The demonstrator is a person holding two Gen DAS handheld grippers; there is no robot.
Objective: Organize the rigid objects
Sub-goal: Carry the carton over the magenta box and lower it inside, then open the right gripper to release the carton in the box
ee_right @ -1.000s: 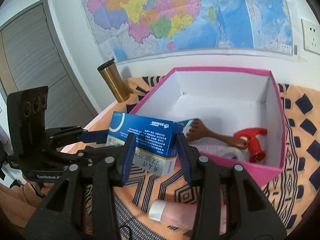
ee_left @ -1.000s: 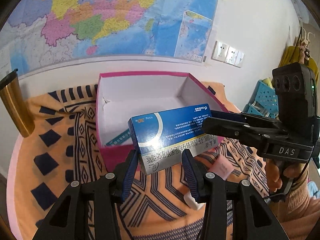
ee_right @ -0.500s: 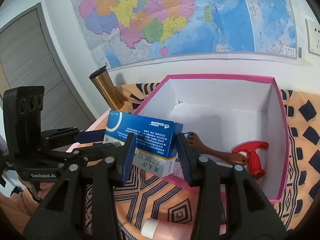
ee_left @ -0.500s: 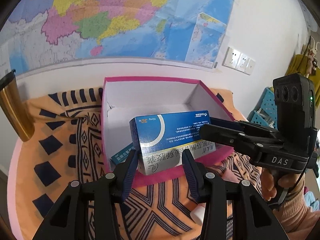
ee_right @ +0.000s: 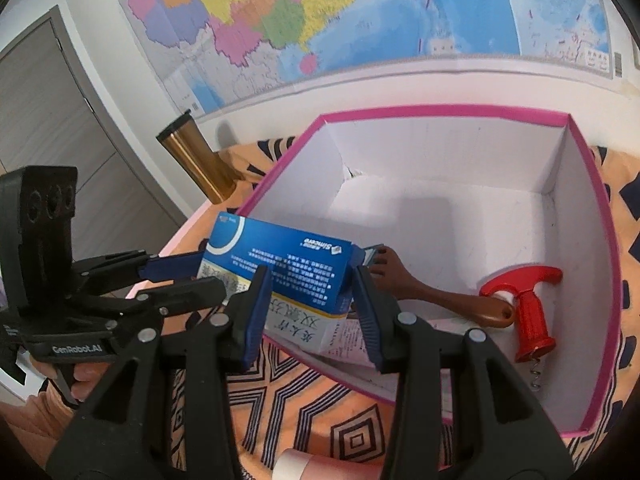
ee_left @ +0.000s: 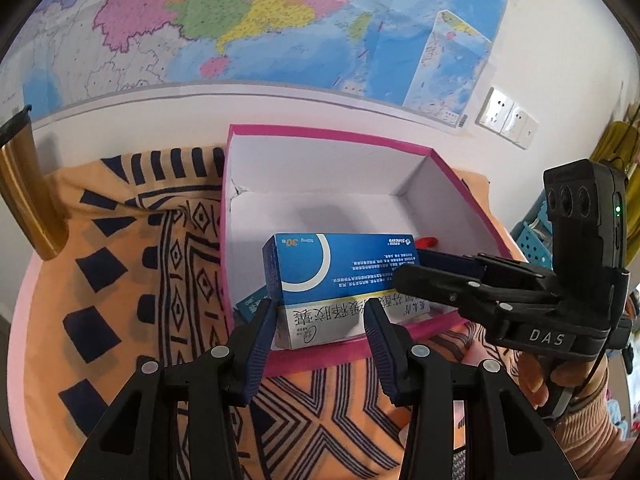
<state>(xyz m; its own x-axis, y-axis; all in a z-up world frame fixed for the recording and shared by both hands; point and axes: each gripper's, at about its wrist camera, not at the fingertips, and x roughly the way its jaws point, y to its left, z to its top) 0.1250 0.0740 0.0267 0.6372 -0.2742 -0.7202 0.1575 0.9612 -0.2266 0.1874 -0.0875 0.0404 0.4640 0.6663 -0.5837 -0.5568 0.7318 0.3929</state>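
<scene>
Two grippers, left gripper (ee_left: 320,322) and right gripper (ee_right: 310,294), clamp our blue box (ee_left: 340,276) above the pink bin (ee_left: 332,136); a tube (ee_right: 320,466) remains outside.

white wall (ee_left: 280,108) hung with a large coloured map (ee_left: 240,20); white socket plates (ee_left: 506,120) fixed beside the map's lower corner. grey panelled door (ee_right: 52,120) stands left of the map in the right wrist view. table under an orange cloth with dark geometric print (ee_left: 132,264); even, bright light.
</scene>
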